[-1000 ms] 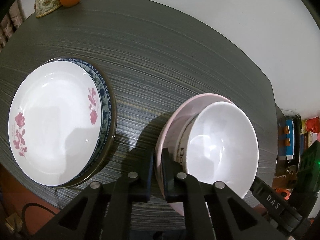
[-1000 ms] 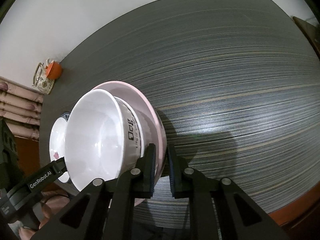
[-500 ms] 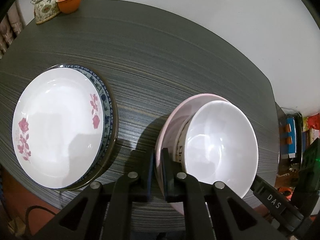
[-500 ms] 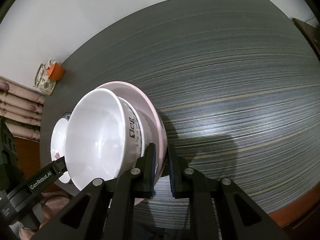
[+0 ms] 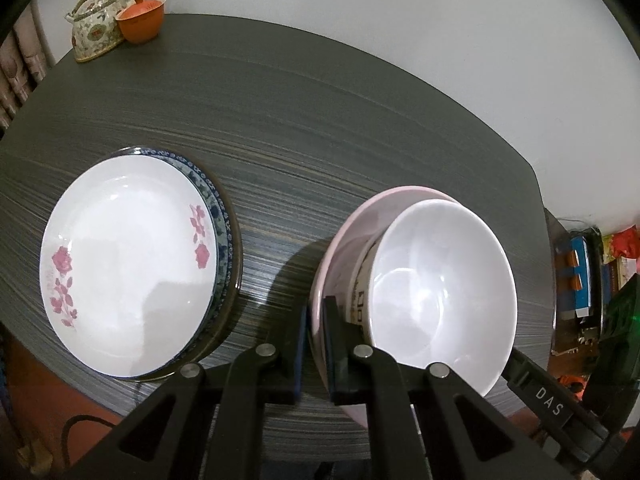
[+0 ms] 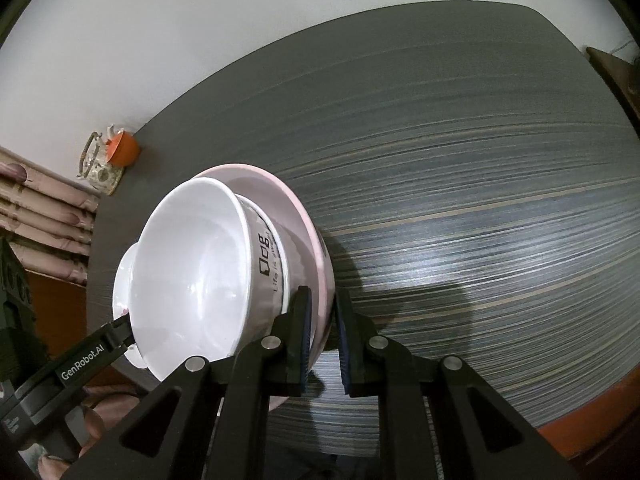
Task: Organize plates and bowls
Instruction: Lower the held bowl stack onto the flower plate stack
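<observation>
While both tongs reach in low from opposite sides, left gripper [image 5: 316,334] pinches near rim of pink plate [image 5: 352,232], right gripper [image 6: 322,326] pinches same plate's opposite rim [image 6: 316,248]. Plate sits tilted above dark striped-grain table [image 5: 320,120]; whether its underside touches, cannot tell. Glossy white bowl [image 5: 440,292] (black print on outer wall) rests inside plate. Left of it, well apart: shallow white plate with pink flowers [image 5: 128,260] atop blue-patterned plate [image 5: 222,216]. Far corner: floral teapot [image 5: 96,28], orange lidded cup [image 5: 141,24].
</observation>
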`<state>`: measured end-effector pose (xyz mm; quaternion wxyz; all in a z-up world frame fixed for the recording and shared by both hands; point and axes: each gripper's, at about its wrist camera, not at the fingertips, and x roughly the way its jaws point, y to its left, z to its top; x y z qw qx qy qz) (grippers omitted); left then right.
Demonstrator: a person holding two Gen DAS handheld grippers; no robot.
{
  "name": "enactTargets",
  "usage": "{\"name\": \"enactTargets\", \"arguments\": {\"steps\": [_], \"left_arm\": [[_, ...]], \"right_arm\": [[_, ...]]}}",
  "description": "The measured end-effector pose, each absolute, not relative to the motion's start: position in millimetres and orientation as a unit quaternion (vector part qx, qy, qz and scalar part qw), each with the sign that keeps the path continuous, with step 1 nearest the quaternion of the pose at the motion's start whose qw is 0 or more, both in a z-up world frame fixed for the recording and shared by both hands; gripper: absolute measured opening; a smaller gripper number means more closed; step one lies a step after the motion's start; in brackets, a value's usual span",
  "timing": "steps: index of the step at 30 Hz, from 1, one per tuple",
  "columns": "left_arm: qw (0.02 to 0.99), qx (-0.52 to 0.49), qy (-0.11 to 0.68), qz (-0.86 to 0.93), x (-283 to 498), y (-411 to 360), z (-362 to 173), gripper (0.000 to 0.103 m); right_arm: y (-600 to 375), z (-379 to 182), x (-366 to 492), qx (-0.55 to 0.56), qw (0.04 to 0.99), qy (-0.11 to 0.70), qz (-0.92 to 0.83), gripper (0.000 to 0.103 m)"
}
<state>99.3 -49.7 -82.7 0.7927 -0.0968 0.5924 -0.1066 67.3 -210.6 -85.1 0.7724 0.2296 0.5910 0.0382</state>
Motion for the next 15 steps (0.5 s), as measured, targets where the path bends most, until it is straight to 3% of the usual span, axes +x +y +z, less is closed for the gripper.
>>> {"name": "enactTargets", "arguments": {"steps": [15], "left_arm": [[0.809, -0.123, 0.568, -0.088, 92, -16, -59, 0.006]], "right_arm": [[-183, -56, 77, 0.204, 0.787, 0.579, 0.063, 0.014]]}}
